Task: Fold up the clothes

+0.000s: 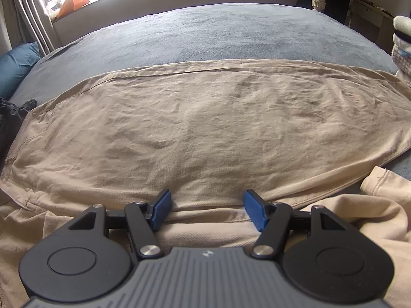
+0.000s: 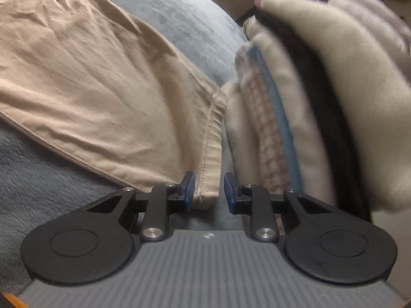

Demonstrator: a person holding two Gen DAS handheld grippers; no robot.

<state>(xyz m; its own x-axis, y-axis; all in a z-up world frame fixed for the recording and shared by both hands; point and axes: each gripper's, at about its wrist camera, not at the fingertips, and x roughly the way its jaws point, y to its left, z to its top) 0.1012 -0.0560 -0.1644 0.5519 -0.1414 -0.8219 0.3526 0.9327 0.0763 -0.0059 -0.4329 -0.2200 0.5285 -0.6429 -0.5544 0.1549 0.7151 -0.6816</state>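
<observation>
Beige trousers [image 1: 205, 118] spread on bed [image 1: 205, 33]: soft, limp, light; best gripped at hem [image 2: 208, 154]. Left tool [image 1: 205, 210] and right tool [image 2: 208, 192] both apart, empty.

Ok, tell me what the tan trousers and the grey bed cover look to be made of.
Tan trousers: thin woven cloth, likely cotton twill, matte; fine creases and a stitched hem.
Grey bed cover: soft fleece or plush, probably synthetic; short fuzzy nap, mottled where brushed.

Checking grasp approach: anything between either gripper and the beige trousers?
Nothing visible. The left gripper is open right over the trousers, and the right gripper is open at the hem. The stack of folded clothes sits beside, not between.
</observation>
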